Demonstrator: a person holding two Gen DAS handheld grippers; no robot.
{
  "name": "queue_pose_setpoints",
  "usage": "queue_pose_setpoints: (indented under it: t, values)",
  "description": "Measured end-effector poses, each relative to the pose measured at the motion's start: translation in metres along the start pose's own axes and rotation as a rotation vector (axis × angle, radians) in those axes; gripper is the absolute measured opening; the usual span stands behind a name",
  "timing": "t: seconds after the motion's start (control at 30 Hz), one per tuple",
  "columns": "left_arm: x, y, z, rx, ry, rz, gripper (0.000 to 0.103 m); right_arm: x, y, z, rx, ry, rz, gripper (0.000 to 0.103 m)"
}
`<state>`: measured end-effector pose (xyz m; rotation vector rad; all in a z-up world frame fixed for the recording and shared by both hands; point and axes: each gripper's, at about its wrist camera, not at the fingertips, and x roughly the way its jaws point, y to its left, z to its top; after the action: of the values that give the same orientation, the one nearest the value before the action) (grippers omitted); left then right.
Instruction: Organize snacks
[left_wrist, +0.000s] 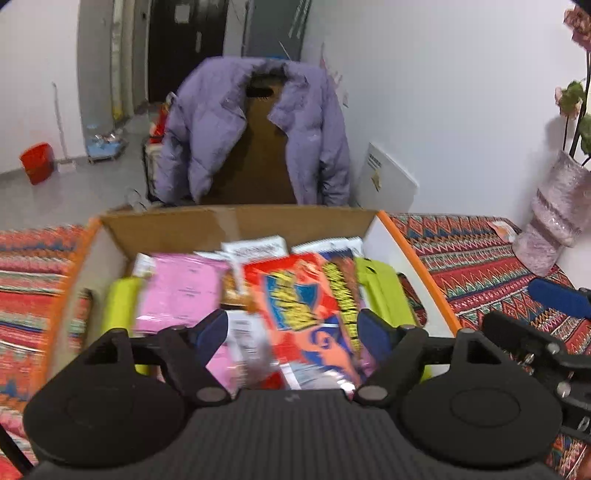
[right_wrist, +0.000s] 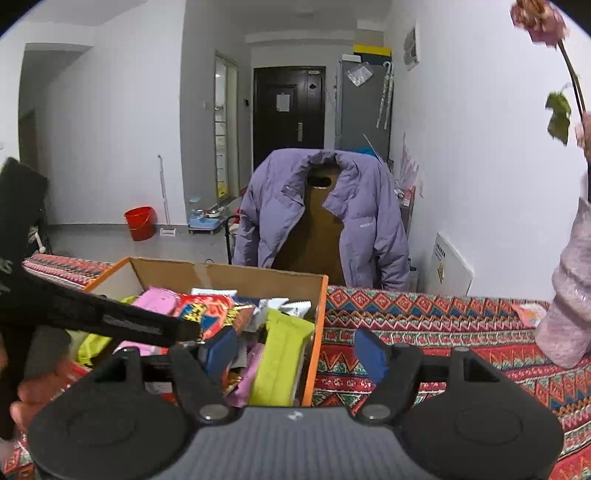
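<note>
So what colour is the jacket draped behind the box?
Light purple jacket, clearest in the right wrist view.

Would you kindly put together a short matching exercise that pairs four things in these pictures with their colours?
Things:
1. jacket
2. bucket
3. door
4. box rim

Colours:
A. red
B. orange
C. purple
D. black

Pairs: 1-C, 2-A, 3-D, 4-B
</note>
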<state>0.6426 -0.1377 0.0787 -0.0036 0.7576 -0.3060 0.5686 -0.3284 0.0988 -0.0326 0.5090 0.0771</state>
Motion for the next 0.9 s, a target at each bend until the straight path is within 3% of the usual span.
queue_pose_setpoints:
  t: [0.13,0.27,0.33,0.43,0.9]
  values:
    - [-0.049,0.021,-0.003,0.017,-0.046,0.041,0.082,-0.027,0.01,0.006,-0.032,-0.017,0.02,0.081]
    - [-0.108,0.045,-0.023,0.019,-0.113,0.099,0.085,-0.06,0.02,0.007,-0.061,-0.05,0.059,0.082]
    - [-0.137,0.056,-0.039,0.027,-0.168,0.116,0.091,-0.076,0.025,0.004,-0.071,-0.062,0.078,0.084]
    - [-0.17,0.064,-0.064,0.045,-0.242,0.158,0.099,-0.093,0.033,-0.002,-0.088,-0.075,0.076,0.096]
    - [-0.241,0.068,-0.118,0.026,-0.35,0.152,0.102,-0.157,0.063,-0.026,-0.087,-0.133,0.092,0.103]
